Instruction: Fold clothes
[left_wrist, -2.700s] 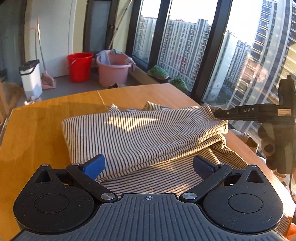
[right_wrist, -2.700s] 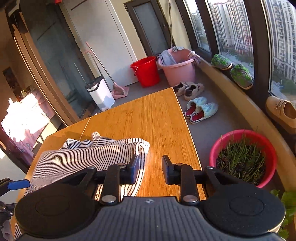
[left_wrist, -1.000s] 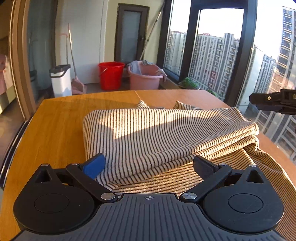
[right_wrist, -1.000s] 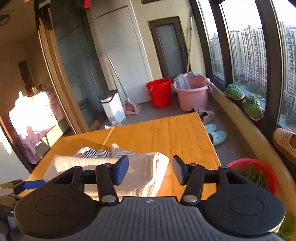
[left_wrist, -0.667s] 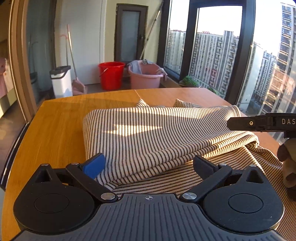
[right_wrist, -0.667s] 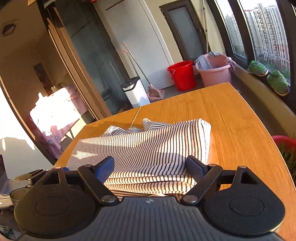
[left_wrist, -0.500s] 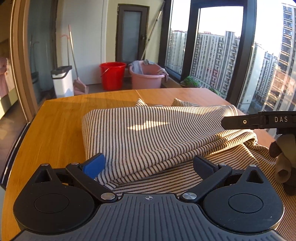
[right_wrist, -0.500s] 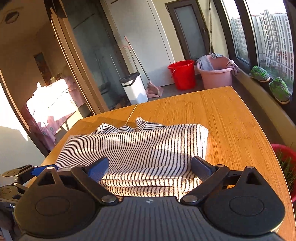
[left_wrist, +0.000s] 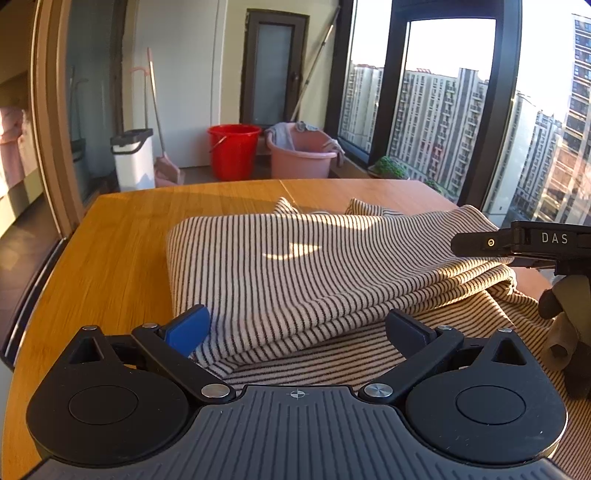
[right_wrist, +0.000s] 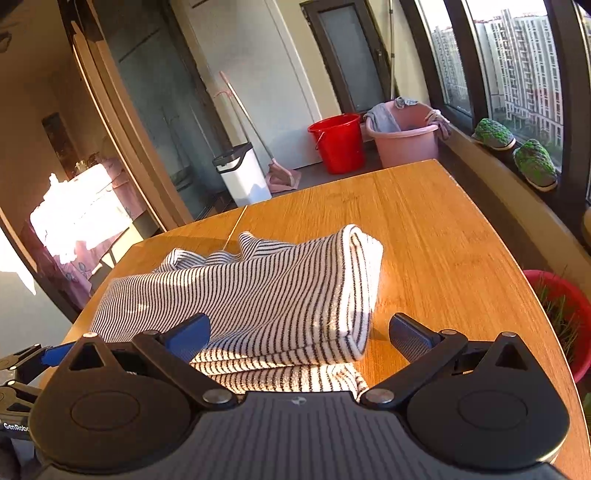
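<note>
A black-and-white striped garment (left_wrist: 314, 266) lies folded in layers on the wooden table (left_wrist: 110, 251); it also shows in the right wrist view (right_wrist: 258, 295). My left gripper (left_wrist: 297, 328) is open and empty, its fingers straddling the garment's near left edge. My right gripper (right_wrist: 301, 332) is open and empty over the garment's near right corner. The right gripper also shows from the side at the right of the left wrist view (left_wrist: 517, 243). The left gripper's blue fingertip (right_wrist: 55, 354) shows at the lower left of the right wrist view.
Beyond the table's far edge stand a red bucket (left_wrist: 232, 151), a pink basin (left_wrist: 301, 151) and a white bin (left_wrist: 135, 158). Tall windows run along the right. A red pot with a plant (right_wrist: 557, 314) sits on the floor past the table's right edge.
My right gripper opened wide and came down to the garment's right corner. My left gripper stayed open at the near left edge.
</note>
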